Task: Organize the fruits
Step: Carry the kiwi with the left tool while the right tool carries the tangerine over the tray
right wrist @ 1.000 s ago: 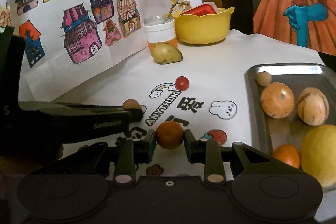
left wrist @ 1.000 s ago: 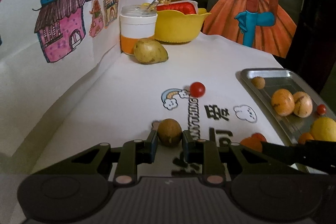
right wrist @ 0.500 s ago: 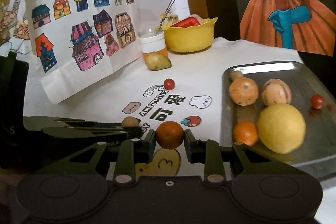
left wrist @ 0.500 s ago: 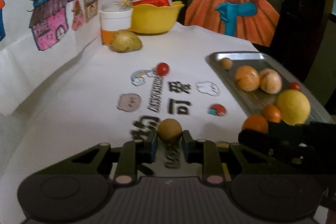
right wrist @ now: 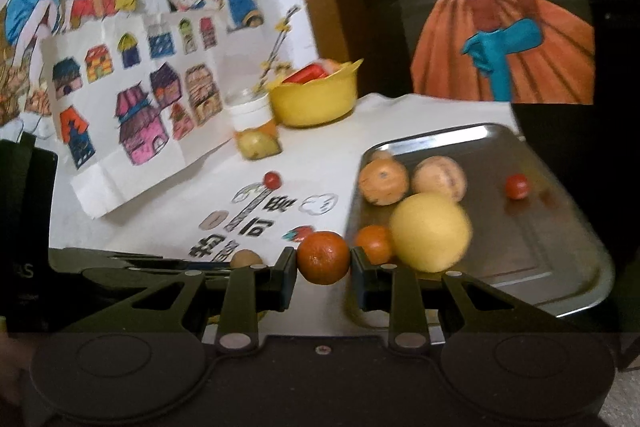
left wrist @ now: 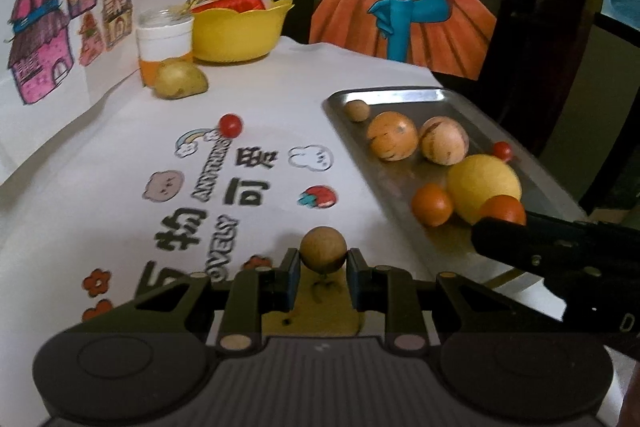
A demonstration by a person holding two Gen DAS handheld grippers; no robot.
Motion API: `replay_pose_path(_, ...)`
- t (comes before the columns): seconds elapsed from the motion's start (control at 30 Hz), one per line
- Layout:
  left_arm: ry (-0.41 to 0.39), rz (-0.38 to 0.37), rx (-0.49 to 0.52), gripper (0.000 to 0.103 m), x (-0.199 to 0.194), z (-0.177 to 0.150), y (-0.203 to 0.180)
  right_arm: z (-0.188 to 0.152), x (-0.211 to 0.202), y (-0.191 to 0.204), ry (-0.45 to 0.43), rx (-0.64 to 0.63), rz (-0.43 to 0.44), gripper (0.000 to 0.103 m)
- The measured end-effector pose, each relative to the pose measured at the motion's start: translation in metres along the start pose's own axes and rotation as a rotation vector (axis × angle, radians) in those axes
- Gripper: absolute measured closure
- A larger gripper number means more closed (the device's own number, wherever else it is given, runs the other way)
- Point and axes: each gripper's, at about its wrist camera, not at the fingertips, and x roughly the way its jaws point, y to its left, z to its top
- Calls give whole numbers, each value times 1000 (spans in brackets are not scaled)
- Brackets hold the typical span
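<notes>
Left gripper is clamped on a small round tan-brown fruit, carried above the printed white cloth on the tabletop, near the front edge. The rectangular steel tray lies to this gripper's right and a bit further back, along the tabletop's right edge, with its long axis running front to back. A small red cherry-like ball sits loose on the cloth, well left of the tray and toward the back; a yellow-green pear-like fruit is further back still, beside a white-and-orange jar near the back-left corner.

Right gripper is clamped on a small round orange mandarin, right at the tray's front-left corner; in the left wrist view its dark body already overlaps the tray's front end. Just beyond it in the tray are another small orange fruit and a large yellow round fruit, touching or nearly so.

Judgement: the right gripper is the nearer one and needs only a short move forward and right to drop, aiming for bare tray floor to the right of the yellow fruit. The left gripper has to cross rightward and may crowd the right one at that same corner.
</notes>
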Motion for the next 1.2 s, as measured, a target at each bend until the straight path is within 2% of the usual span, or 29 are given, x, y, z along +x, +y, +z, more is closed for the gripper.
replay_pose_path(0.13,-16,-11,-7,76,2,9,-13,3,-9,-19,-29,31,-20,72)
replay_pose_path(0.33,-46,-39,-79,76,14,27,-27,6,-16,-47,-63,73,-59,72)
replay_pose_path(0.6,-44,-79,-98,76,37,44,-49,8,-12,-81,-67,70,-114,72)
replay_pose_path(0.77,-34,-76,-91,76,50,51,-56,8,-4,-98,-51,68,-127,72)
replay_pose_path(1.2,-16,-78,-93,76,70,58,-60,3,21,-114,25,91,-85,72)
